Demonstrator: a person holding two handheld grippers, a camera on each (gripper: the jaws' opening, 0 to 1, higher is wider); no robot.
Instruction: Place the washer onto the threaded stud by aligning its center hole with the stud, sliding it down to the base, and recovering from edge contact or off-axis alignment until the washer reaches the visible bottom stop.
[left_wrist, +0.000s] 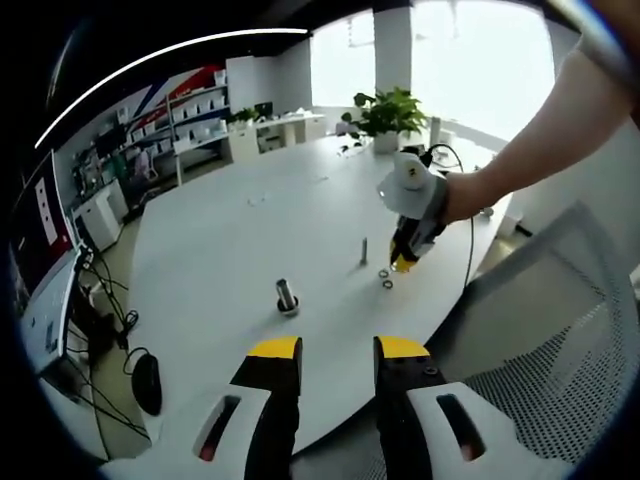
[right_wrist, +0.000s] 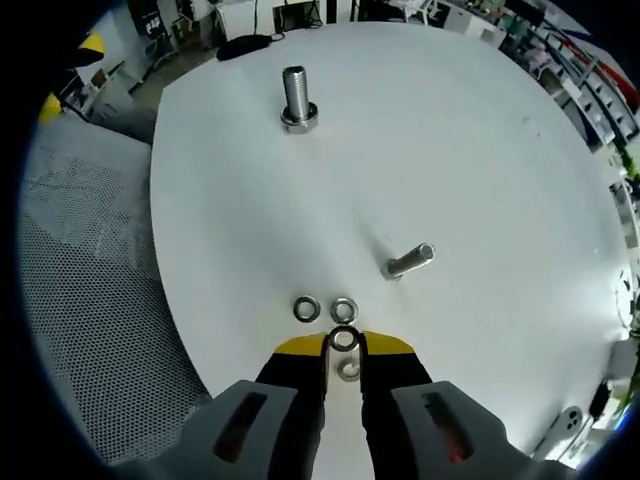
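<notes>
1. The round white tabletop (right_wrist: 480, 150) carries all the parts; in the left gripper view it (left_wrist: 230, 230) stretches away toward shelves and a potted green plant (left_wrist: 385, 110).
2. A grey mesh chair back (right_wrist: 90, 260) sits just beside the table edge, seen also at (left_wrist: 560, 320).
3. The left gripper (left_wrist: 337, 350), yellow-tipped with grey bodies, hangs over the near table edge, its jaws apart with nothing between them.
4. The right gripper (right_wrist: 343, 345) points down at the table. Its jaws stand nearly together, clamped on a small silver washer at the tips. In the left gripper view it (left_wrist: 402, 262) is held by a person's hand (left_wrist: 460, 195).
5. A thick silver threaded bolt (right_wrist: 296, 98) stands upright on its hex head, well apart from the washers; it shows at (left_wrist: 286, 296) too.
6. A thinner silver threaded stud (right_wrist: 408, 262) stands near the washers, also at (left_wrist: 364, 250).
7. The held silver washer (right_wrist: 345, 339) is at the right gripper's tips, not on the stud.
8. Two loose silver washers (right_wrist: 307, 308) (right_wrist: 344, 308) lie flat side by side just beyond those tips.
9. Another washer (right_wrist: 348, 371) lies on the table in the gap between the jaws.
</notes>
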